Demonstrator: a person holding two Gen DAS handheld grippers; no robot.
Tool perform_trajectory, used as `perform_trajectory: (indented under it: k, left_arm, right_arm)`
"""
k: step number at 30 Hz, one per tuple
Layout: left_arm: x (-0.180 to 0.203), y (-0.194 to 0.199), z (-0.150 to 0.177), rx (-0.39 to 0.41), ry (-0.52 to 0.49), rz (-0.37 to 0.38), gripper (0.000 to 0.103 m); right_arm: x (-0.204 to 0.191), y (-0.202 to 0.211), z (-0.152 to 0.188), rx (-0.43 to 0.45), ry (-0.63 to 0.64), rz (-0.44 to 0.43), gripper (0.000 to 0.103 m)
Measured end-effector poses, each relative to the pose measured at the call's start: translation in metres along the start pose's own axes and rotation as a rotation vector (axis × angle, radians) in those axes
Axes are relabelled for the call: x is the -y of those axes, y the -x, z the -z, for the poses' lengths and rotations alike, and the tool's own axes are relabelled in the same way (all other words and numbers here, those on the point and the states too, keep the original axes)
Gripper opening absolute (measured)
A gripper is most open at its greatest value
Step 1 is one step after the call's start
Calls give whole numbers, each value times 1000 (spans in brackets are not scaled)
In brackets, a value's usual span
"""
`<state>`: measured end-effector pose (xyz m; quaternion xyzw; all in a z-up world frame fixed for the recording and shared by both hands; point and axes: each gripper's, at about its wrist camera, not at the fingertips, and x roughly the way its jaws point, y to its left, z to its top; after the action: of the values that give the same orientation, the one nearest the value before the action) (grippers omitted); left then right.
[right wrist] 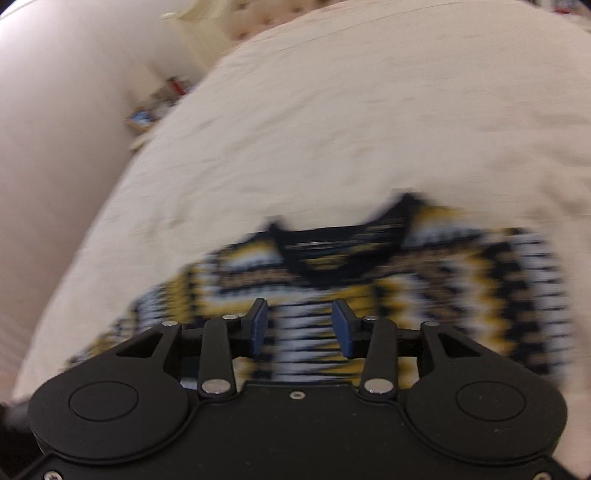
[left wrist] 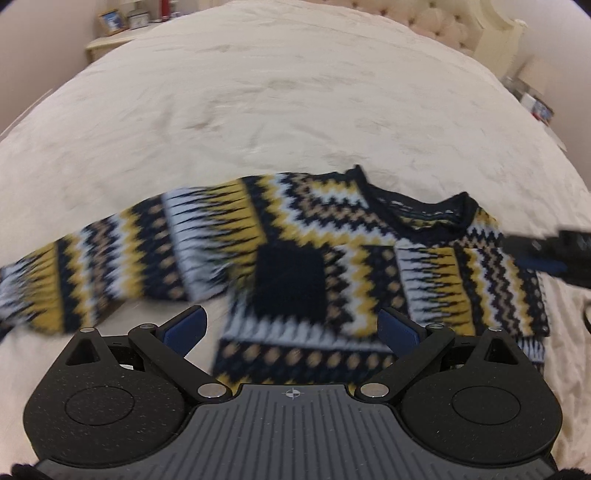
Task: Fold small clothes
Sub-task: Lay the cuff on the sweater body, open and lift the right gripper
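Note:
A small knitted sweater with navy, yellow, white and tan zigzag bands lies on the cream bed. Its right sleeve is folded across the chest, its cuff a navy patch, and its left sleeve stretches out to the left. My left gripper is open wide and empty above the sweater's lower body. My right gripper is open and empty over the sweater, just below the navy collar. The right gripper also shows in the left wrist view at the sweater's right shoulder. The right wrist view is blurred.
A tufted headboard stands at the far end of the bed. A bedside table with picture frames is at the far left, and another cluttered table at the far right. The bed's edge falls away on the left of the right wrist view.

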<state>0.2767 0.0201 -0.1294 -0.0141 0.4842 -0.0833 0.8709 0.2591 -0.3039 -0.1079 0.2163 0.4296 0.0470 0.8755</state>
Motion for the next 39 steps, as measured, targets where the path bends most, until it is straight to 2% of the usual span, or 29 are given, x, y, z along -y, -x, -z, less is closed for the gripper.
perform_trajectory:
  k: [2,4,6,8,10,13,16,22,24,28,32,33,34,35,37,39]
  left_arm:
    - [12,-14,-7,-1,-30,11,100]
    - [23,-29,-12,-7,-67,13,92]
    - [33,-47,-13,-29,-106,15,89]
    - [37,-64,-14,-45,-130,-14,88]
    - [35,-81,-12,-65,-148,-56,84]
    - [20,-101,-7,-106,-151,-120,85]
    - [9,-109,-4,-116,-163,-93,88]
    - [11,-112,-3,-116,-156,-97,92]
    - [10,-113,-3,-109,-153,-95,92]
    - [11,-113,-1,-124,-154,-103,93]
    - [11,-113,-2,-128,-153,-99,94]
    - [10,-113,-2,-128,-153,-99,94]
    - [10,-113,-2,-127,-153,-99,94]
    - [10,-113,-2,-127,-152,-99,94]
    - [10,-114,-3,-128,-151,-99,94]
    - [10,-114,-3,-134,-149,-98,94]
  right_arm:
    - [29,6,-2,4,-31,57,54]
    - [57,10,-5,10,-60,114,54]
    - [80,13,-9,16,-81,158,54]
    - [98,14,-14,22,-92,190,54]
    - [111,13,-22,26,-97,216,54]
    - [129,5,-35,32,-107,236,54]
    - [138,-11,-49,24,-102,249,54]
    - [146,-52,-70,-17,-70,231,54]
    - [147,-64,-71,-37,-63,192,54]
    - [139,-79,-63,-110,-12,117,54]
    - [135,-78,-52,-121,29,101,54]
    - [135,-76,-51,-126,22,95,50]
    - [133,-73,-52,-130,25,84,28]
    - [129,-68,-52,-120,47,85,11]
    - [117,-54,-54,-67,116,144,13]
    - [119,-43,-57,-20,92,205,10]
